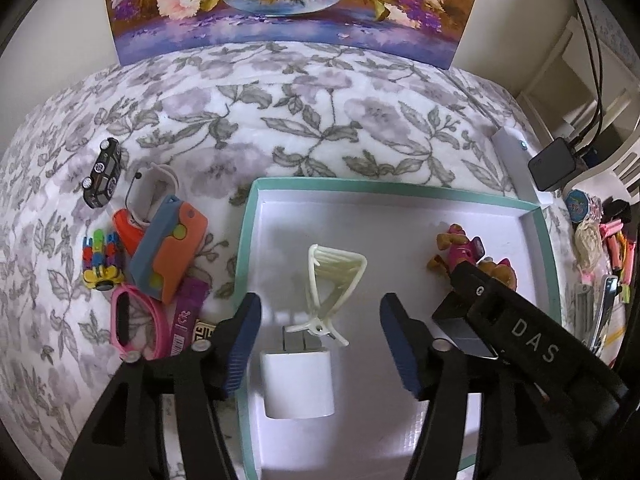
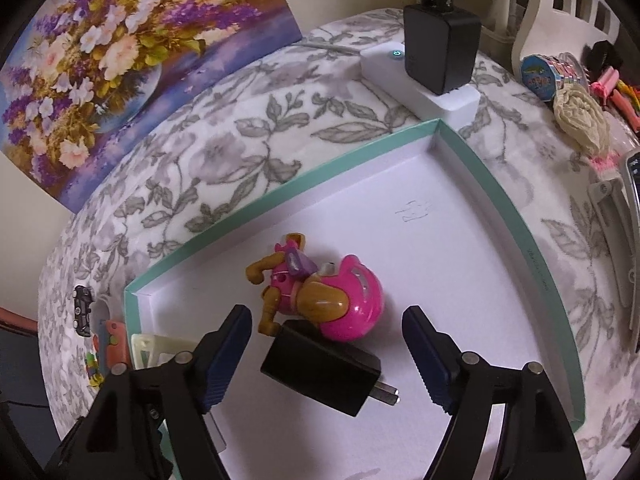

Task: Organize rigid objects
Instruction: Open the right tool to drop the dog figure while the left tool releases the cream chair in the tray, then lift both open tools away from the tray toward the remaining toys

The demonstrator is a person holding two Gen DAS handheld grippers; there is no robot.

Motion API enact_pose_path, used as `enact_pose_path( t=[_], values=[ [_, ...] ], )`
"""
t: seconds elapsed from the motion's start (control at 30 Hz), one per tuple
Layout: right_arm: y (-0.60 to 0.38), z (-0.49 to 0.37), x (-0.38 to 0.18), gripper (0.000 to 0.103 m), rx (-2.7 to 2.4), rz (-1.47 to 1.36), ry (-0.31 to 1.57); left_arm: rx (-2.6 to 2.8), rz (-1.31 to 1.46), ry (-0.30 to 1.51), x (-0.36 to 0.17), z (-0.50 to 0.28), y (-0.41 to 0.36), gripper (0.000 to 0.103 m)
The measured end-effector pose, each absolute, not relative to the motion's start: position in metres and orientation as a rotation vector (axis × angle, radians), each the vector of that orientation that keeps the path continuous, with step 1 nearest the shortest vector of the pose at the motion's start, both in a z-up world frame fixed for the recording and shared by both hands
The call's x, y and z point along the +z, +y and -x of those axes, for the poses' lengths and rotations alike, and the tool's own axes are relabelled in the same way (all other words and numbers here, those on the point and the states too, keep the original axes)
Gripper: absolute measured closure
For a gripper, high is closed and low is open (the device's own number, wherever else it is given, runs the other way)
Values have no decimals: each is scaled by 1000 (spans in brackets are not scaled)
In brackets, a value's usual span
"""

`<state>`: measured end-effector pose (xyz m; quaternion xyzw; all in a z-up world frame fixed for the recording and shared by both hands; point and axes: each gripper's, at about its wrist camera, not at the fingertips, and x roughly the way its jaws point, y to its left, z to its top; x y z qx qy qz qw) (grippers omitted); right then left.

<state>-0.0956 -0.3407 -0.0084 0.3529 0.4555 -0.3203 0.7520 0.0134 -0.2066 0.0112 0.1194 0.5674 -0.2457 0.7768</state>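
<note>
The left tool (image 1: 320, 340) points steeply down over a shallow teal-rimmed tray (image 1: 248, 224) that sits on a grey floral-print cloth (image 1: 320, 120); its jaws stand apart, pressing on nothing. Between them, flat on the white tray floor, lies a white plug adapter (image 1: 296, 384) with its prongs toward the far side. A cream hair claw clip (image 1: 332, 284) lies just beyond it, its handle end meeting the prongs. The right tool (image 2: 328, 356) hovers over the same tray, jaws also apart, with a black plug adapter (image 2: 320, 372) lying loose between them, prongs pointing right. Touching that adapter's far edge is a pink toy figure (image 2: 320, 300) with tan limbs, lying on its side. Outside the tray, to its left, a cluster rests on the cloth: a black toy car (image 1: 103, 172), a multicoloured toy vehicle (image 1: 100, 256), a blue-and-orange block toy (image 1: 170, 248) and a pink wristband (image 1: 136, 328). At the tray's far right corner a black charger (image 2: 440, 48) is plugged into a white power strip (image 2: 416, 80). A floral painting (image 1: 296, 4) leans upright behind the cloth.
</note>
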Motion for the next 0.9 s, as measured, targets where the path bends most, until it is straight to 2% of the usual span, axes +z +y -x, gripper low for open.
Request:
enact_pose_path(
  t=[0.03,0.23,0.27,0.33,0.4,0.9],
  values=[
    [-341,96,-8,22,-703,-770,996,-531,-267,1218,13,-13,-207,33],
    [-342,99,-5,18,-719,-767,1001,-523,-298,1185,20,-13,-206,31],
    [-342,99,-4,17,-722,-764,1000,-523,-301,1180,21,-12,-206,27],
    [-342,100,0,7,-730,-756,994,-519,-308,1166,24,-13,-205,22],
    [-342,101,3,2,-736,-751,980,-511,-313,1155,27,-14,-203,22],
    [-336,99,9,0,-733,-713,966,-366,-274,1165,32,-43,-162,21]
  ],
)
